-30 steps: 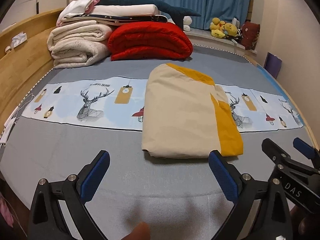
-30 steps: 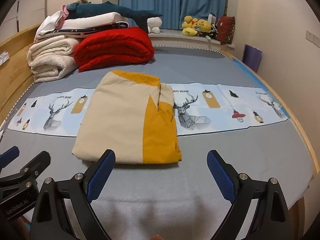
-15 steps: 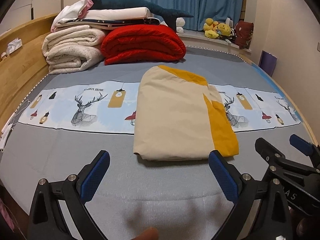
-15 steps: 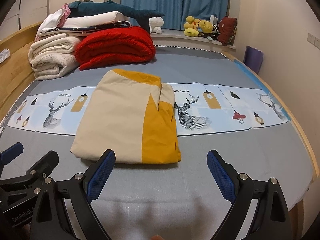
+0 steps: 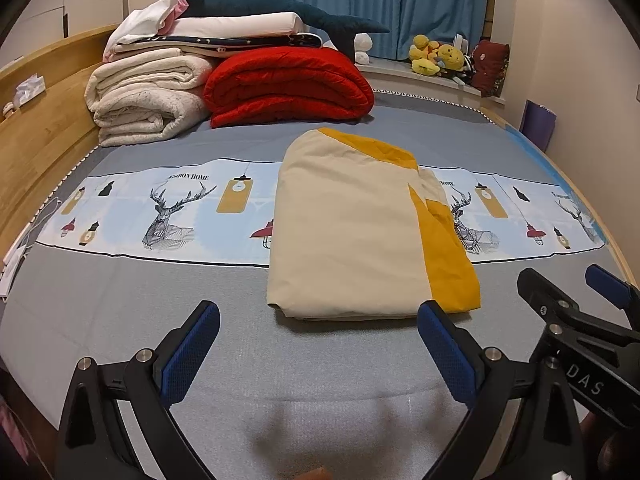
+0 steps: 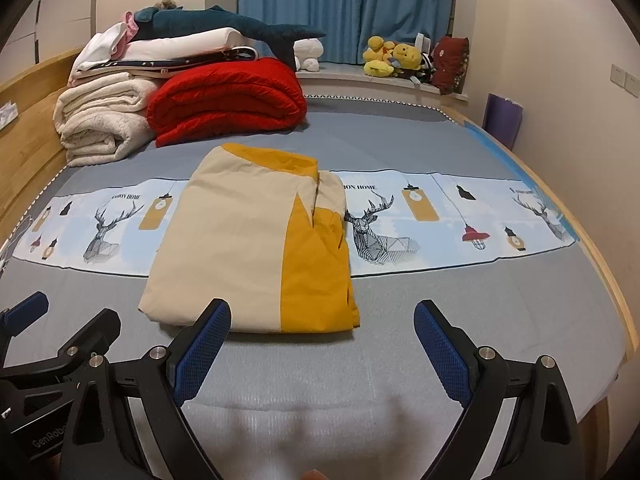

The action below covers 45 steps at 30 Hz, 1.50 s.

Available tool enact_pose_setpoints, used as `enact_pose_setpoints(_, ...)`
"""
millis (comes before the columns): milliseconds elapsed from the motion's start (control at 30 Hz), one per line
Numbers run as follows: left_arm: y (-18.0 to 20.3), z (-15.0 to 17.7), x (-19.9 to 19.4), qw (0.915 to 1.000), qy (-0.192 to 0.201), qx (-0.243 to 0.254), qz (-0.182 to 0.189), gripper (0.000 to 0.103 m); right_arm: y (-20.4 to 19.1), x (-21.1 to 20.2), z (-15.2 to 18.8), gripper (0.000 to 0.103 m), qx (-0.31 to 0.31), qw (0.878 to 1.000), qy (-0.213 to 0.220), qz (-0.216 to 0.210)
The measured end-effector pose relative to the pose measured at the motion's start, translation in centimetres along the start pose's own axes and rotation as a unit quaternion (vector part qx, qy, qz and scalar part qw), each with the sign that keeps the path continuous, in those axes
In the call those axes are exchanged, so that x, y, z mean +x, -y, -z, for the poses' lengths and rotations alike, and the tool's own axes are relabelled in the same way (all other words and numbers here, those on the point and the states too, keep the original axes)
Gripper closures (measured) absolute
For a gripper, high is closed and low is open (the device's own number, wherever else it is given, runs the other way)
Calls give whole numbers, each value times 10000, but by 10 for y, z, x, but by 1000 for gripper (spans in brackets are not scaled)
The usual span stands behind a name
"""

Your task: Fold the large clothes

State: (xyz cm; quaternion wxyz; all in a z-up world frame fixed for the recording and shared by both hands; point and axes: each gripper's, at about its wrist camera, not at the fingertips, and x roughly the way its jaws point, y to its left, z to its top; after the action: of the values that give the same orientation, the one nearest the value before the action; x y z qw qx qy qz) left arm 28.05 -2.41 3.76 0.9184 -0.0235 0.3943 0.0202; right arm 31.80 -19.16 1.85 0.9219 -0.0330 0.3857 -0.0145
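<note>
Lying folded into a flat rectangle on the grey printed bedsheet point(image 5: 120, 312), the cream-and-mustard cotton garment point(image 5: 360, 240) sits at 12 o'clock of both tools. Left gripper point(image 5: 318, 354) and right gripper point(image 6: 322, 354) hover spread wide, empty. Soft, light, limp fabric probably; best pinched at near-edge corners.

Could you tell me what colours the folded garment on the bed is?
Cream with mustard-yellow panels; clearest in the right wrist view.
</note>
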Motion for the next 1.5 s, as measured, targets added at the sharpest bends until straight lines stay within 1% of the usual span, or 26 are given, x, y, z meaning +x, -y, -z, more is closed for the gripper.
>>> enact_pose_setpoints(1500, 0, 3, 2, 10000, -49, -38, 6, 5, 0, 0, -2, 10, 0, 10000, -14, 6)
